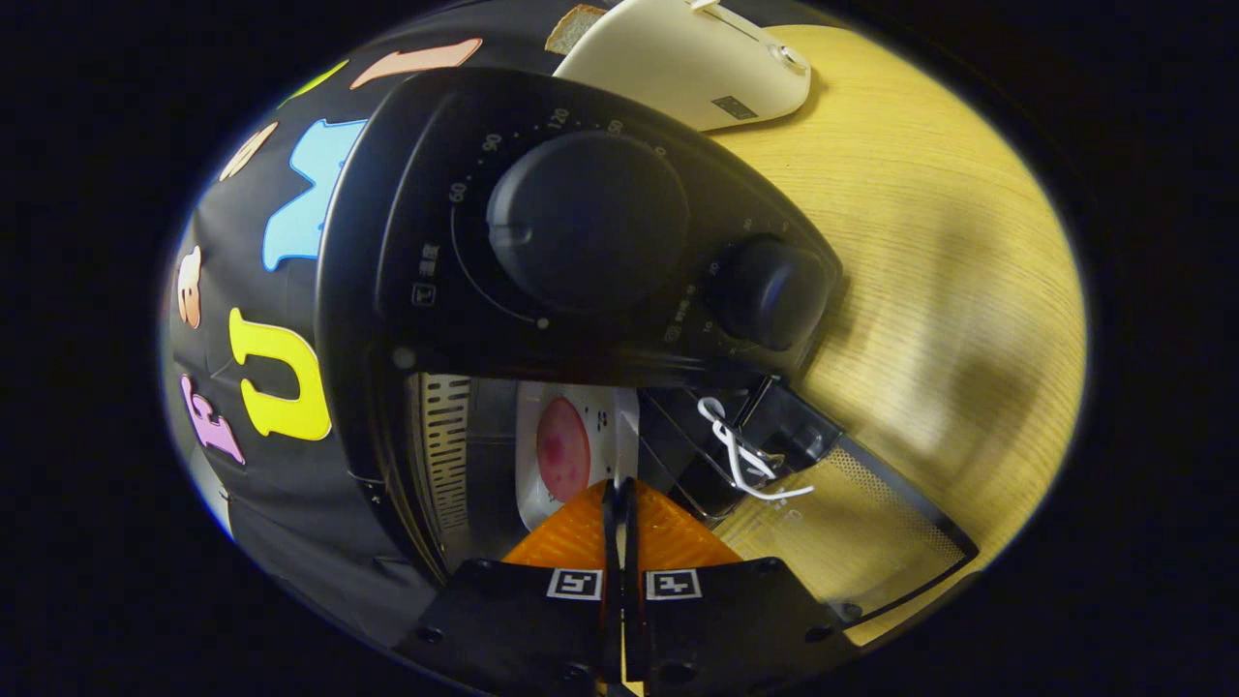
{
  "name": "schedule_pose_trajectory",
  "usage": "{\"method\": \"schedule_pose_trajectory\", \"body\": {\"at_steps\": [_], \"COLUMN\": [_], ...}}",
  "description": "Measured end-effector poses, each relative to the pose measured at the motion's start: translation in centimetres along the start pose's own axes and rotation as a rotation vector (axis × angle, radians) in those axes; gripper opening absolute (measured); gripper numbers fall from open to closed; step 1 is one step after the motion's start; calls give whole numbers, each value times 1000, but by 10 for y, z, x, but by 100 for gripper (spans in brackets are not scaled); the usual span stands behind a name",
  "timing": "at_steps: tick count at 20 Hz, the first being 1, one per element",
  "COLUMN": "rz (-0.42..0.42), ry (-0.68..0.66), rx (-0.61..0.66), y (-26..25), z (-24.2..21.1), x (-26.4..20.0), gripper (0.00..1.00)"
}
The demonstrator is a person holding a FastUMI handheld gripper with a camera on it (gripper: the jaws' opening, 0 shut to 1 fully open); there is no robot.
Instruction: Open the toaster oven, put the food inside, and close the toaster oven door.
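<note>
Inside the open toaster oven [581, 252], just beyond the tips of the tongs [619, 503], a white plate [530, 455] with a round reddish slice of food [563, 447] sits in the cavity, so the loading step looks done. The tongs are clenched, their fingers pressed together with nothing between them, level with the oven mouth. The door [852, 523] hangs open beside them, a glass panel with a dotted border, its hinge arms and a white wire clip [740, 455] near the opening. I judge the door stiff and fairly light but sprung at the hinge; the glass is slippery, so its outer edge or handle is the better place to push or hook than the pane. The plate is hard, smooth and breakable and best left alone. The wooden surface [929, 290] beyond the door is open, which leaves room for the swing. A pale appliance [697, 68] stands well apart behind the oven.
</note>
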State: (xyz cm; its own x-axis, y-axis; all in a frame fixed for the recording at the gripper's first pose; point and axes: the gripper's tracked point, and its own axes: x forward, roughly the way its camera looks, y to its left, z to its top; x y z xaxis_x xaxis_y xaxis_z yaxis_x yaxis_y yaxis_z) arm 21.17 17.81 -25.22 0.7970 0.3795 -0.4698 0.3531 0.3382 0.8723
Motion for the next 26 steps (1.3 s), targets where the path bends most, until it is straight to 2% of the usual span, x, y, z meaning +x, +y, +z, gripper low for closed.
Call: {"method": "schedule_pose_trajectory", "body": {"at_steps": [7, 11, 13, 19, 26], "rz": [20, 54, 80, 94, 68], "ry": [23, 59, 45, 14, 16], "rx": [-48, -78, -119, -255, -453], "y": [6, 16, 24, 29, 15], "z": [-6, -14, -18, -43, -95], "x": [-2, -20, -34, -85, -131], "gripper": [9, 35, 39, 97, 97]}}
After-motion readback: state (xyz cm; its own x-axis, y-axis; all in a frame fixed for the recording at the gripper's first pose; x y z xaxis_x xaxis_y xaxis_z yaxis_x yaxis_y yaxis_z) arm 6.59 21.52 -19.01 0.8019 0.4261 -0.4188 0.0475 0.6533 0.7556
